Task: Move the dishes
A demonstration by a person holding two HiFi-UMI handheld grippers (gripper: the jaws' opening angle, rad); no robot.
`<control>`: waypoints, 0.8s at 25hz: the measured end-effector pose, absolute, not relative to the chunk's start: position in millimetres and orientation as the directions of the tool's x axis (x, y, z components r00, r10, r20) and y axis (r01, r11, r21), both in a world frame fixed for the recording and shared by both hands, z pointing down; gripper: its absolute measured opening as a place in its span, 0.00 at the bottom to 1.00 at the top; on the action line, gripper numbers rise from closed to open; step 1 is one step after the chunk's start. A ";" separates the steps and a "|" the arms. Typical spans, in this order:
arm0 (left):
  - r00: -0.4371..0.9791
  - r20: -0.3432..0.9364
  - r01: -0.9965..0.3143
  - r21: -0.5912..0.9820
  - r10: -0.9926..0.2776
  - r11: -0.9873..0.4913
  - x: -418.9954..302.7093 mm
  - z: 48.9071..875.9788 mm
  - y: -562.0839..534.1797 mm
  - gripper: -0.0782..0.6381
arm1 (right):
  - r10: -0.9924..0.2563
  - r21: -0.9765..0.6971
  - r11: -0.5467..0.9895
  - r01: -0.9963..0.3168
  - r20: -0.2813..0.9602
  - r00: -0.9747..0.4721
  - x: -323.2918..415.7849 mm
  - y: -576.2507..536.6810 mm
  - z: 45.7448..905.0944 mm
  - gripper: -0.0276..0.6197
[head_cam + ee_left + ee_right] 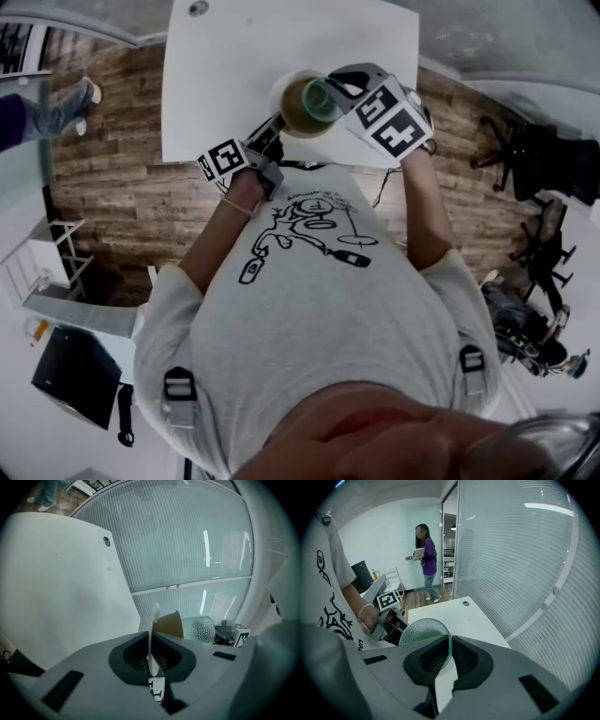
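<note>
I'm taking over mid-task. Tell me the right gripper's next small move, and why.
Probably ease the right gripper sideways over bare white table. It is shut on the rim of the textured glass cup, which hangs close to the brown bowl on the white plate that the left gripper clamps, so clearance seems wise first.

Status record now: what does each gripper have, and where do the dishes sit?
left gripper: shut on the plate's rim
right gripper: shut on the glass's rim
plate: white, thin, over the table's near edge
cup: brown, on the plate
glass: green, textured, right over the cup; contact with it unclear
table: white; whether the plate rests on it cannot be told
</note>
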State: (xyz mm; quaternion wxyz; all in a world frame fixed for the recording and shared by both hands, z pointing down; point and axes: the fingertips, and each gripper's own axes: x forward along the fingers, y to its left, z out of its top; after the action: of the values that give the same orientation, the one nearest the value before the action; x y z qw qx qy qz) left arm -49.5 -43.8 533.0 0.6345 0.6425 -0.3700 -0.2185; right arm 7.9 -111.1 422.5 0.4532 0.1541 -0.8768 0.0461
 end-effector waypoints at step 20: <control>0.637 0.216 -0.215 0.972 -0.740 0.099 -49.2 555.5 -56.1 0.12 | -0.281 0.020 0.900 -0.435 0.791 -0.544 63.3 -136.5 411.8 0.12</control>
State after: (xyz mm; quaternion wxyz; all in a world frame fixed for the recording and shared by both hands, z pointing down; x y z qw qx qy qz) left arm -49.2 -56.1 555.5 0.6403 0.6393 -0.3734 -0.2047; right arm 63.3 -136.5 411.8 0.4315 0.2047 -0.8740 0.0894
